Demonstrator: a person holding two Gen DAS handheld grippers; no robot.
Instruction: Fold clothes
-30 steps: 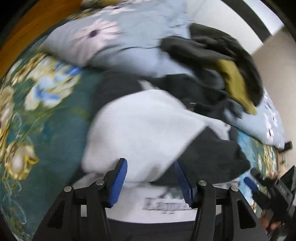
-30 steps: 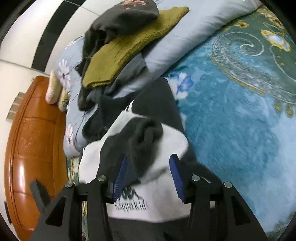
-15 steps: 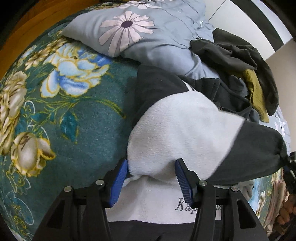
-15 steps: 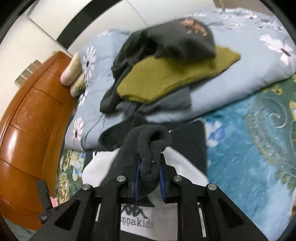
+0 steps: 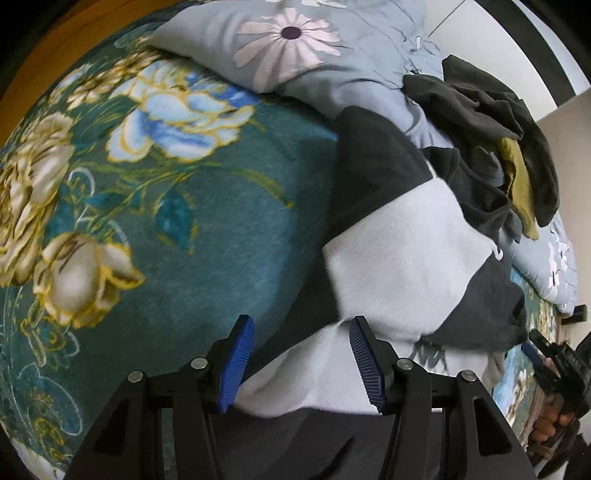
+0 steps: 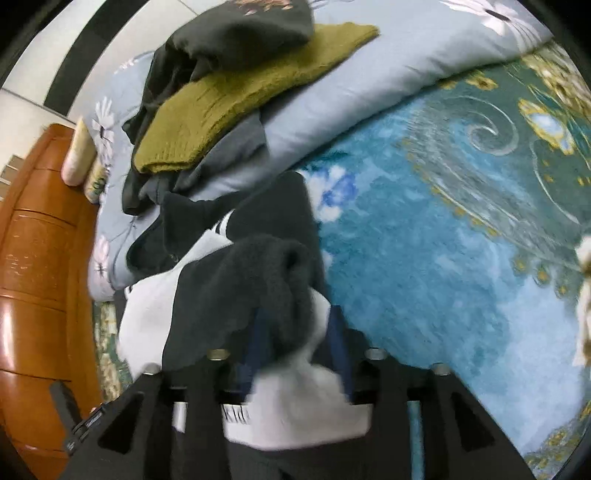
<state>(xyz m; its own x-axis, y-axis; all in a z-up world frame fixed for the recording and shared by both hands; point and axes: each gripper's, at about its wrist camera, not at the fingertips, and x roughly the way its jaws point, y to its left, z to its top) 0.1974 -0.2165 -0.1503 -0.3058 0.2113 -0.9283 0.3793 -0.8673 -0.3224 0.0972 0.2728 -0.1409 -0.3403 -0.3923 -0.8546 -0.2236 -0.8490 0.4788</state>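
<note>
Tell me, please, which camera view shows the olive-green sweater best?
The right wrist view: the olive-green sweater lies broad and unobstructed on the pale blue quilt, under a dark garment. The left wrist view shows only a narrow sliver among dark clothes.

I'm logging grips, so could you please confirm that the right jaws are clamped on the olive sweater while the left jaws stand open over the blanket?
Not quite: the right wrist view shows the right gripper clamped on the dark sleeve of the black-and-white top, while the olive sweater lies untouched on the pile. The left gripper does stand open over the blanket.
</note>
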